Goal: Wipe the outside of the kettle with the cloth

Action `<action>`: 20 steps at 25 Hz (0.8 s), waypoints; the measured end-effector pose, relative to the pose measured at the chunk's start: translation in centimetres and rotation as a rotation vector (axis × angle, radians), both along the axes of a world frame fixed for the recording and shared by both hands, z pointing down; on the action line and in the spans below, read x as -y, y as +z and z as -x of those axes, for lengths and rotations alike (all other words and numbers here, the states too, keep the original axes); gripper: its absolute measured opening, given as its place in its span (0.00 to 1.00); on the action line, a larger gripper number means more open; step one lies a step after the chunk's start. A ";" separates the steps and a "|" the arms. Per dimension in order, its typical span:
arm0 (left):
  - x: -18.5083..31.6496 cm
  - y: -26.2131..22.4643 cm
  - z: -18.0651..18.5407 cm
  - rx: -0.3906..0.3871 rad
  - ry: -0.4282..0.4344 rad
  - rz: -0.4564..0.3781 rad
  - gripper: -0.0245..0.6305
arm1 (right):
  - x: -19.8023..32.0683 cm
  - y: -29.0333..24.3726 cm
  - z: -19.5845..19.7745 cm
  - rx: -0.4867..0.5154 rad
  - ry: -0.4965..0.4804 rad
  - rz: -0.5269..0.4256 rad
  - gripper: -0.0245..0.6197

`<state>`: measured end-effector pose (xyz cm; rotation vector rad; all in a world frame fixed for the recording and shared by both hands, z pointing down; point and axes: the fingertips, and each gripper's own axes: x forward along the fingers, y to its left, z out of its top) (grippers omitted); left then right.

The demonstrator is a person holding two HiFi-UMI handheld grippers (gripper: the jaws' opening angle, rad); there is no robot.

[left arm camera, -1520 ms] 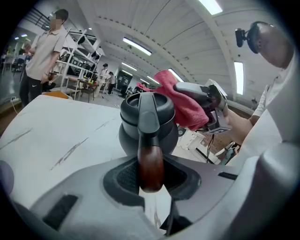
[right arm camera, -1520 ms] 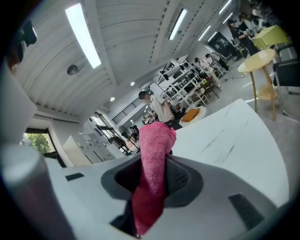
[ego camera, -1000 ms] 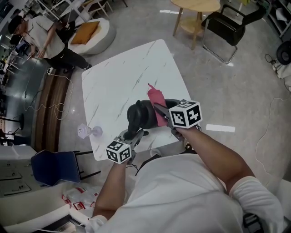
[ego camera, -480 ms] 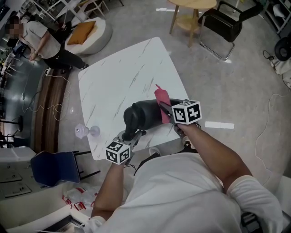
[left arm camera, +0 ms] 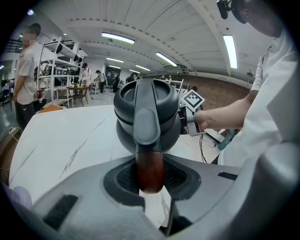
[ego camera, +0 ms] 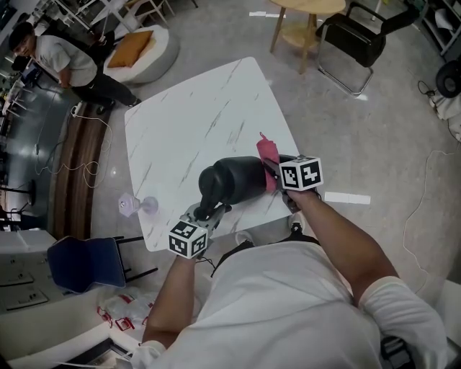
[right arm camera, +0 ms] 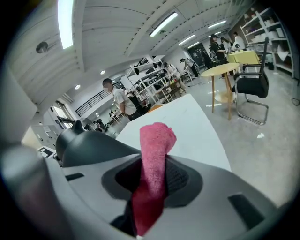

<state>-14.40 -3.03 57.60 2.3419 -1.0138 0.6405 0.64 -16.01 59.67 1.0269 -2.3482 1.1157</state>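
A dark grey kettle (ego camera: 234, 179) stands on the white marble table (ego camera: 187, 130) near its front edge. My left gripper (ego camera: 204, 214) is shut on the kettle's brown wooden handle (left arm camera: 150, 169), and the lidded body (left arm camera: 146, 112) rises just beyond the jaws. My right gripper (ego camera: 274, 171) is shut on a pink cloth (ego camera: 269, 158), which sticks up between the jaws (right arm camera: 154, 159). The cloth lies against the kettle's right side (right arm camera: 89, 145).
A small lilac object (ego camera: 137, 207) lies at the table's left front edge. A blue chair (ego camera: 86, 263) stands left of me. A round wooden table (ego camera: 306, 21) and a black chair (ego camera: 356, 43) are beyond. A person (ego camera: 61, 61) stands at the far left.
My right gripper has carried the pink cloth down and to the right along the kettle's side. The kettle has turned a little in my left gripper's hold.
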 end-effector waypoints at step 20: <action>-0.1 -0.1 -0.6 0.139 0.115 -0.061 0.18 | 0.5 -4.8 -4.3 0.106 -0.078 -0.073 0.22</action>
